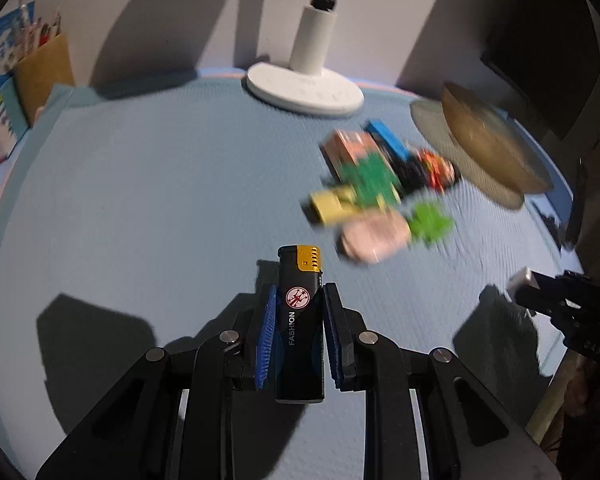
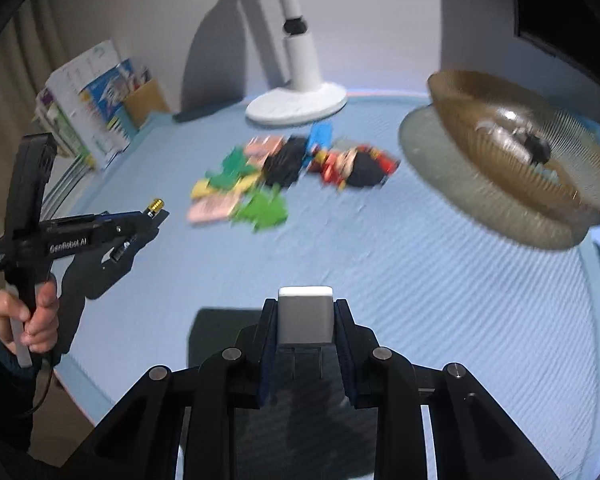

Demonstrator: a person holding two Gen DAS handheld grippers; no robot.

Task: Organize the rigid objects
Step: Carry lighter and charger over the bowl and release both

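Note:
My left gripper is shut on a black lighter with a gold cap, held upright above the blue mat. From the right wrist view the same left gripper shows at the left, gold cap at its tip. My right gripper is shut on a grey-and-white block; it also shows at the right edge of the left wrist view as the right gripper. A blurred heap of colourful small objects lies mid-mat. A ribbed amber glass bowl stands to its right.
A white lamp base with its stem stands at the back of the mat. Books and a brown box lean against the wall at the left. A hand grips the left tool's handle. The blue mat's edge runs near left.

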